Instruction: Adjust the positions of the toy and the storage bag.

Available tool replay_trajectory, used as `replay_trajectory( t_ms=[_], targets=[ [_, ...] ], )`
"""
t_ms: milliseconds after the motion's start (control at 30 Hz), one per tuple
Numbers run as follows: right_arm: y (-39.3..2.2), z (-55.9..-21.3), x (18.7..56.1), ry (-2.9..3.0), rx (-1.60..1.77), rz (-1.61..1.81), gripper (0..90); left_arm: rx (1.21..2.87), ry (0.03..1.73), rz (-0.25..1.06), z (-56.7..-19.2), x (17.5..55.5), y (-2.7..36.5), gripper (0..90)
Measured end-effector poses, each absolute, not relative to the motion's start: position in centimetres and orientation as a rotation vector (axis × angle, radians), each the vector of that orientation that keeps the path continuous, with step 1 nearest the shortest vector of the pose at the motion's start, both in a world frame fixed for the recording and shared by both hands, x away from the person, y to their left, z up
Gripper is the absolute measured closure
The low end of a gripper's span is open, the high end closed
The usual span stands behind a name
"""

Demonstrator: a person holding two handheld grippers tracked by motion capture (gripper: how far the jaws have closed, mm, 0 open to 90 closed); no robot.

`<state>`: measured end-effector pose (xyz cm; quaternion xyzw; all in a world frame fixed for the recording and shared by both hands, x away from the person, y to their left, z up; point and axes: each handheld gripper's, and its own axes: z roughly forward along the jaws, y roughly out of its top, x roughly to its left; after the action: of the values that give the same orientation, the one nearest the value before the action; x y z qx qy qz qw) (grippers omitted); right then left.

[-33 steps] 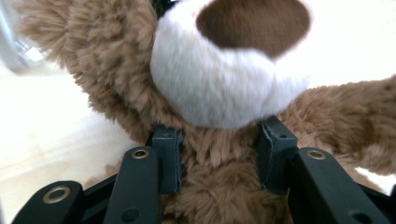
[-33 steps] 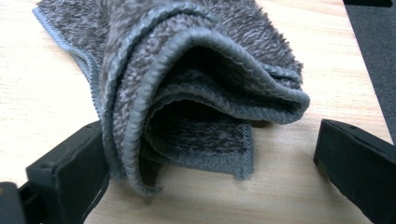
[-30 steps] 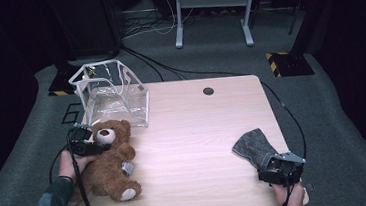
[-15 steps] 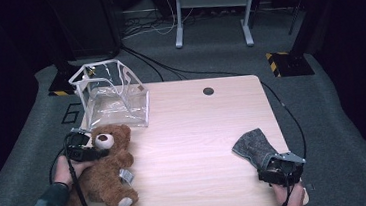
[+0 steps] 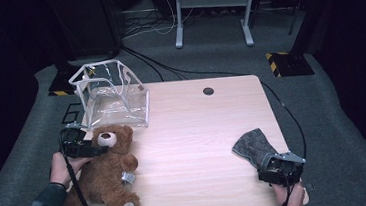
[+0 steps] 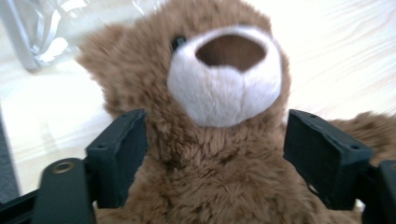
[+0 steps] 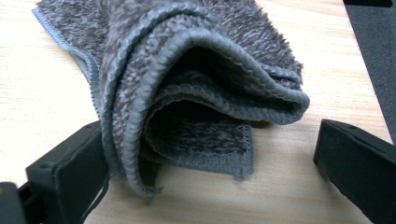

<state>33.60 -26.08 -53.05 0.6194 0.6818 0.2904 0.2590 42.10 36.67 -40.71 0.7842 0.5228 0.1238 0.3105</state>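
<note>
Now your light wooden rectangular table [image 5: 200,146] carries everything. At its far left corner stands the clear plastic open-topped box [image 5: 112,94], just behind the teddy bear. The brown plush teddy bear with a white muzzle [image 5: 108,172] lies on its back near the table's left front edge, head towards the box. At the right front, the folded grey terry cloth [image 5: 254,147] rests on the table, its layers bulging open towards you.

Your left hand-held gripper [image 5: 97,150] sits at the bear's head. In the left gripper view the bear's neck and chest [image 6: 219,182] lie between the jaws, which have just been opening; the pad on one side is touching fur, the other stands clear, so nothing is clamped.

Your right hand-held gripper [image 5: 272,168] is at the cloth's near end, jaws apart. In the right gripper view the cloth's [image 7: 196,84] folded edge brushes one jaw, the other stands well clear.
</note>
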Motion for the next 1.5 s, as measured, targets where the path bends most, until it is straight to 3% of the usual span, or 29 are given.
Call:
replay_trajectory(
  t_ms=[333,800,1367,1500],
  targets=[
    [-26.1,-53.1,33.6,1.847,1.679,0.787,0.0,2.047,1.356,0.427,-36.7,42.6,35.9,7.1],
    [-26.1,-53.1,33.6,1.844,1.683,0.786,0.0,2.054,1.329,0.472,-33.4,45.7,33.7,0.1],
    [-26.1,-53.1,33.6,1.843,1.683,0.786,0.0,2.056,1.343,0.53,-32.3,51.8,29.8,2.3],
    [-26.1,-53.1,33.6,1.842,1.683,0.786,0.0,2.046,1.35,0.529,-32.3,53.0,29.7,7.4]
  ],
)
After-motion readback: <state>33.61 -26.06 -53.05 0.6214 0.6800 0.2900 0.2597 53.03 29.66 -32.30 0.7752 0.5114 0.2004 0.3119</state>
